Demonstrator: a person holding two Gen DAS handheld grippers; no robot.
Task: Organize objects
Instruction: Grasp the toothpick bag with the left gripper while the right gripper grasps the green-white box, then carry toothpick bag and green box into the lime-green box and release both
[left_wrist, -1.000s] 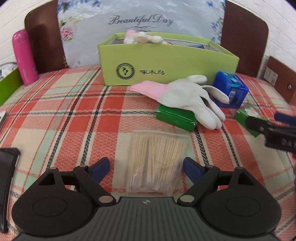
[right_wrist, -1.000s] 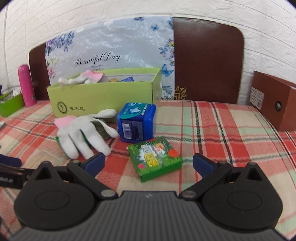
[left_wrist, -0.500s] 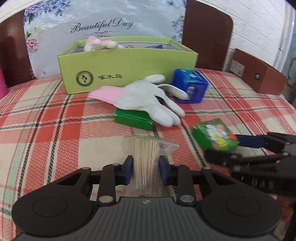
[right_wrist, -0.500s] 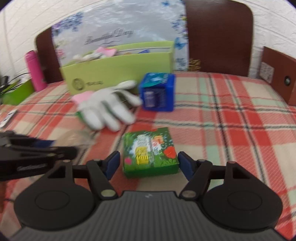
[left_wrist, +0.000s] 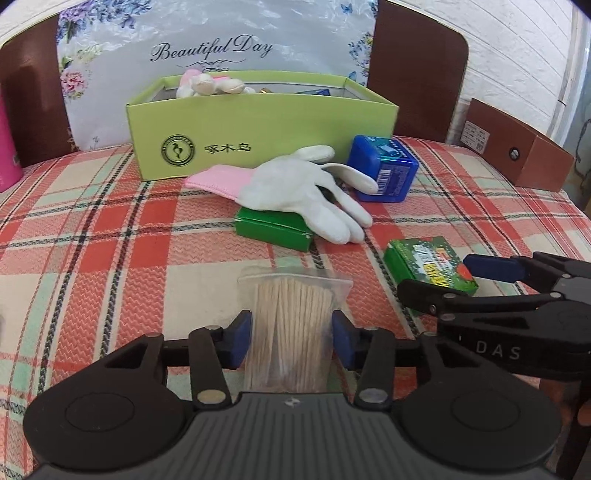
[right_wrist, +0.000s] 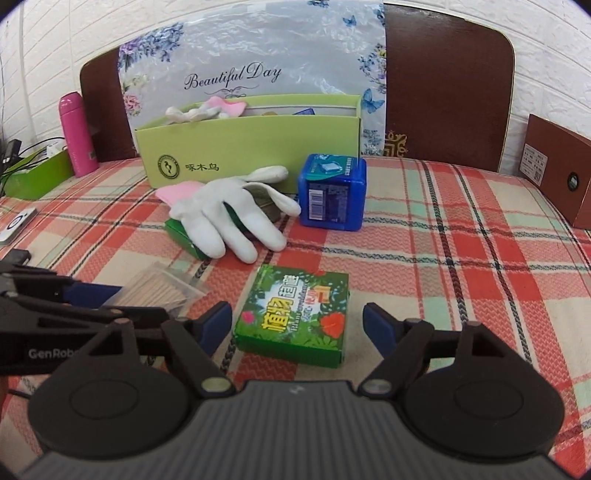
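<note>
My left gripper (left_wrist: 291, 338) is shut on a clear bag of toothpicks (left_wrist: 291, 325) and holds it just above the plaid cloth; the bag also shows in the right wrist view (right_wrist: 155, 290). My right gripper (right_wrist: 297, 325) is open, its fingers on either side of a green printed box (right_wrist: 295, 315), which also shows in the left wrist view (left_wrist: 430, 264). A white glove with a pink cuff (left_wrist: 299, 190) lies over a plain green box (left_wrist: 273, 225). A blue box (left_wrist: 384, 168) stands next to it. The lime-green open box (left_wrist: 258, 125) stands behind, with a glove inside.
A pink bottle (right_wrist: 75, 134) and a green tray (right_wrist: 35, 175) stand at the far left. A brown box (right_wrist: 557, 170) sits at the far right. A floral "Beautiful Day" board and a brown headboard (right_wrist: 447, 92) rise behind the lime box.
My left gripper closed on the toothpick bag and lifted it slightly. My right gripper moved forward and down until its open fingers flank the green printed box.
</note>
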